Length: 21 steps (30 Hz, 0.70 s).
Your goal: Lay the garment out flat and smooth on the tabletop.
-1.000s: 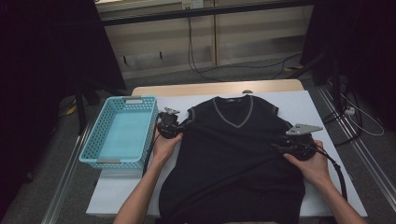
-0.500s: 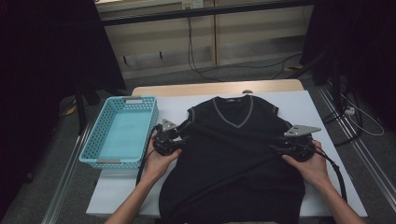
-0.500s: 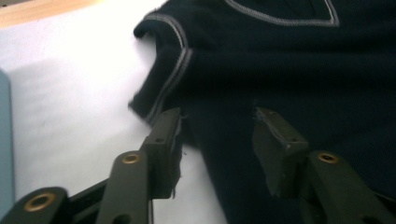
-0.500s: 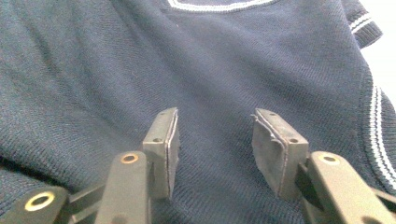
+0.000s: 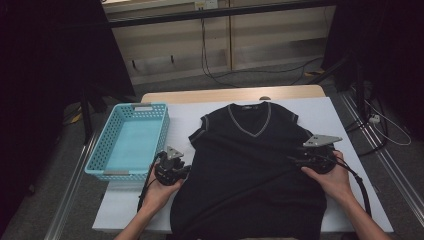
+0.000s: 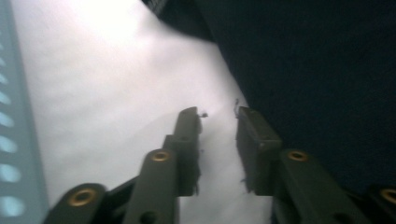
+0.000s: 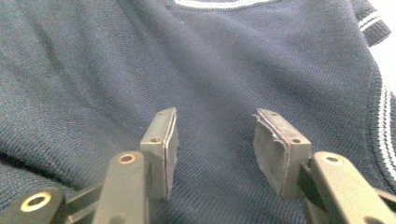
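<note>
A dark navy V-neck sweater (image 5: 250, 165) with pale trim lies flat on the white table (image 5: 330, 107), neck toward the far side. My left gripper (image 5: 179, 169) is at the sweater's left side edge, low over the table. In the left gripper view its jaws (image 6: 219, 112) stand a little apart and have just been closing; white table shows between them, and the sweater's edge (image 6: 303, 56) lies by the right jaw. My right gripper (image 5: 296, 160) rests at the sweater's right side. Its jaws (image 7: 215, 116) are open above the knit (image 7: 233, 56), holding nothing.
A light blue plastic basket (image 5: 150, 106) stands on the table's left part, close to my left hand; its wall (image 6: 9, 140) shows at the left edge of the left gripper view. Black cables trail from both grippers across the sweater. Floor rails run along both table sides.
My left hand has slid from beside the sweater's left sleeve down along its side edge toward the person. The right hand has stayed in place.
</note>
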### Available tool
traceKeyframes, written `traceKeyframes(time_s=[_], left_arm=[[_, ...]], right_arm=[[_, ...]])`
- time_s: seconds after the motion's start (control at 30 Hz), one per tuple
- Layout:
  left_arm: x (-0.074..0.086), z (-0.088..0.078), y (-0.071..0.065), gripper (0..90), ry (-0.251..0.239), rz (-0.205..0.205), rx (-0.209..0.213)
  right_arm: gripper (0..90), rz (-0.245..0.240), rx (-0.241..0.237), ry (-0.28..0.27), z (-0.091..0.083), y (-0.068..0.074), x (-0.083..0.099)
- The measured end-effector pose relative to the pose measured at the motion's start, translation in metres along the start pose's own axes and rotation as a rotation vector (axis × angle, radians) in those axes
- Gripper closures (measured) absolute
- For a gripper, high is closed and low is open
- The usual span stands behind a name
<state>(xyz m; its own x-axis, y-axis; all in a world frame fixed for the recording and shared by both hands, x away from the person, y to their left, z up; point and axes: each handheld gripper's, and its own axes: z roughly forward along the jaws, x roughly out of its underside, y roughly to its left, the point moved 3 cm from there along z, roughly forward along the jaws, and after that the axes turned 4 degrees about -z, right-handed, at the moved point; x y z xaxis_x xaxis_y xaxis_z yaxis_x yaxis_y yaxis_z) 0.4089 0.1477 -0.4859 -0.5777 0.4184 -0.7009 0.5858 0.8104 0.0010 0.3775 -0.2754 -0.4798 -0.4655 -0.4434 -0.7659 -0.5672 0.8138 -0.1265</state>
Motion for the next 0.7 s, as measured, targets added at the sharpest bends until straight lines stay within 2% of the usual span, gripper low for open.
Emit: traceKeyframes(time_s=[0.03, 0.07, 0.17, 0.27, 0.33, 0.43, 0.5, 0.57, 0.63, 0.67, 0.7], left_arm=[[-0.001, 0.000, -0.001, 62.5, -0.008, 0.005, 0.048], [-0.003, -0.001, -0.004, 58.4, -0.031, -0.004, 0.073], [-0.007, -0.003, -0.015, 54.5, -0.073, 0.038, 0.111], [-0.007, -0.001, -0.023, 50.1, -0.081, 0.074, 0.114], [-0.008, 0.000, -0.026, 47.0, -0.093, 0.077, 0.113], [-0.008, 0.003, -0.028, 46.2, -0.077, 0.075, 0.132], [-0.006, 0.008, -0.034, 47.0, -0.055, 0.111, 0.159], [-0.004, 0.009, -0.040, 51.9, -0.048, 0.115, 0.178], [-0.002, 0.007, -0.045, 66.9, -0.062, 0.148, 0.189], [-0.001, 0.007, -0.047, 72.1, -0.062, 0.143, 0.208], [0.000, 0.006, -0.048, 80.1, -0.059, 0.152, 0.206]], right_arm=[[50.3, -0.003, 0.002, 0.001, 0.000, 0.000, 0.000], [50.3, -0.003, 0.001, -0.001, 0.000, 0.000, 0.000], [50.0, -0.001, -0.001, 0.003, 0.000, 0.000, 0.000], [50.0, -0.002, -0.003, 0.005, 0.001, 0.000, 0.000], [50.0, -0.003, -0.003, 0.007, 0.002, 0.000, 0.000], [49.8, -0.002, -0.004, 0.011, 0.002, 0.001, 0.001], [49.4, -0.005, -0.005, 0.010, 0.003, 0.000, 0.001], [49.2, -0.002, -0.005, 0.014, 0.003, 0.000, 0.001], [49.0, -0.002, -0.006, 0.018, 0.003, 0.000, 0.001], [48.9, -0.004, -0.005, 0.019, 0.003, 0.001, 0.001], [48.9, -0.005, -0.006, 0.017, 0.003, 0.001, 0.001]])
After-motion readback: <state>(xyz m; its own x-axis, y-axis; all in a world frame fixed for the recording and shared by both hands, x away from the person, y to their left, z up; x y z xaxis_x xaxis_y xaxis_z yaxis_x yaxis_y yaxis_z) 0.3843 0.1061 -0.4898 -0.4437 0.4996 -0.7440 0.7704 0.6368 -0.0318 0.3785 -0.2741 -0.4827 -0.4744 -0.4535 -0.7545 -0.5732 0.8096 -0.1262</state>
